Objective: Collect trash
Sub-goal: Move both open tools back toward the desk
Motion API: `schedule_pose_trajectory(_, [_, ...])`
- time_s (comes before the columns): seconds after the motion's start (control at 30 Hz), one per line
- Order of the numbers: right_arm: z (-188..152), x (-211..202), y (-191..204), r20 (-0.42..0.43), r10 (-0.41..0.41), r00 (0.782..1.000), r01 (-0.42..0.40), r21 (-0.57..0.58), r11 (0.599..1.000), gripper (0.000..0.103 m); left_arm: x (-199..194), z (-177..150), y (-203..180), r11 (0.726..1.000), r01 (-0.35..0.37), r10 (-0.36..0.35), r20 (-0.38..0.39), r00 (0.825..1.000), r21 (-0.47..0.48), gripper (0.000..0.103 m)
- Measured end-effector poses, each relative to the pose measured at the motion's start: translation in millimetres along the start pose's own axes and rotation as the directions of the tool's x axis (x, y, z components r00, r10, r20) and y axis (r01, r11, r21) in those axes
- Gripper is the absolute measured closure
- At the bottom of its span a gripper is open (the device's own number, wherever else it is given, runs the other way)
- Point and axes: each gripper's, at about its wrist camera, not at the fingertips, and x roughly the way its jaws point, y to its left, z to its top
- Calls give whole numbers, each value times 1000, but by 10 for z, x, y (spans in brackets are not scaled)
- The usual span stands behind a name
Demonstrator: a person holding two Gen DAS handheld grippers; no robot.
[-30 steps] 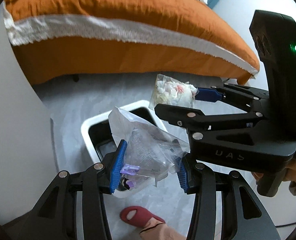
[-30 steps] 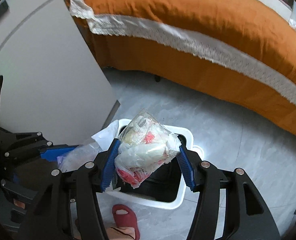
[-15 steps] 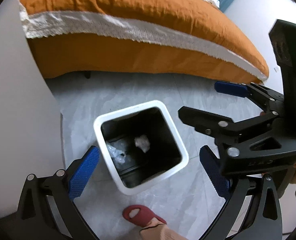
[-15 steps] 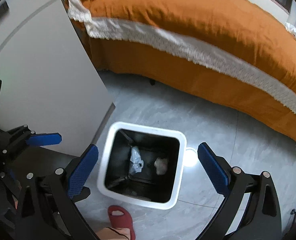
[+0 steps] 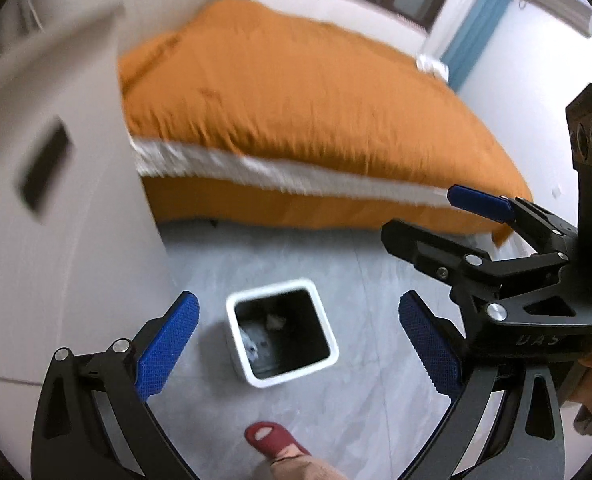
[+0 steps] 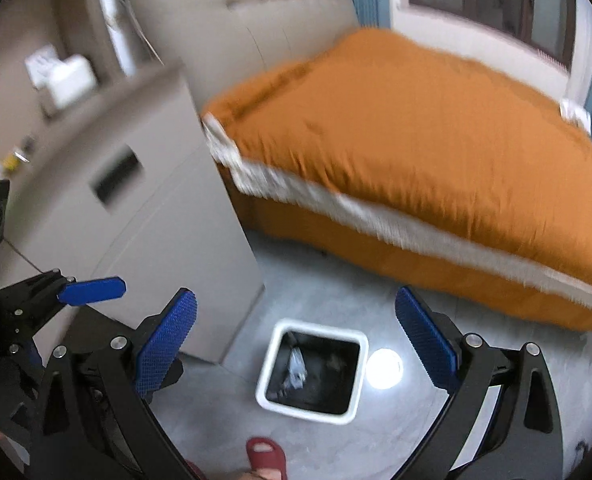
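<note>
A white square trash bin (image 5: 240,340) with a dark inside stands on the grey floor below both grippers; it also shows in the right wrist view (image 6: 268,372). Two clear bags of trash (image 5: 262,334) lie at its bottom, also seen in the right wrist view (image 6: 296,368). My left gripper (image 5: 298,346) is open and empty, high above the bin. My right gripper (image 6: 296,346) is open and empty too; it shows at the right of the left wrist view (image 5: 432,220). The left gripper shows at the left of the right wrist view (image 6: 56,300).
An orange-covered bed (image 5: 316,120) with a white lace strip fills the back. A grey cabinet (image 6: 136,200) stands left of the bin. A red slipper on a foot (image 5: 272,440) is just in front of the bin. A light glare spot (image 6: 384,368) lies on the floor.
Both grippers opened and dropped their bags of trash into the bin. Since then both have risen and tilted up, so the bin looks smaller and farther.
</note>
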Motion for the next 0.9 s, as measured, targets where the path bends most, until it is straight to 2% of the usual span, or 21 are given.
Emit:
schedule_pose_trajectory(0.13, [283,-417,217,83,52,995,-49,-36,998,4,-617,97,-44,998,-57,59,87,994,-26,5])
schedule_pose_trajectory(0.27, [489,-767,450,142,111,984,-100,-81,992,4,-1174,100,-29,990,-129,137,162,977,-58,5])
schedule_pose_trajectory(0.47, [664,-1054,928,175,244,954,-214,-175,961,4,-1861,-21,176,957,-255,282,229,932,-141,5])
schedule_pose_trajectory(0.63, [743,-1185,1416,169,385,907,-332,-273,903,4,-2393,-180,420,897,-359,421,253,871,-258,5])
schedule_pose_trajectory(0.8, [832,-1251,1966,120,528,840,-455,-374,808,4,-2808,-473,732,806,-455,562,249,789,-378,5])
schedule_pose_trajectory(0.9, [839,-1306,2283,96,567,818,-480,-428,766,4,-3025,-670,864,756,-482,618,240,749,-444,5])
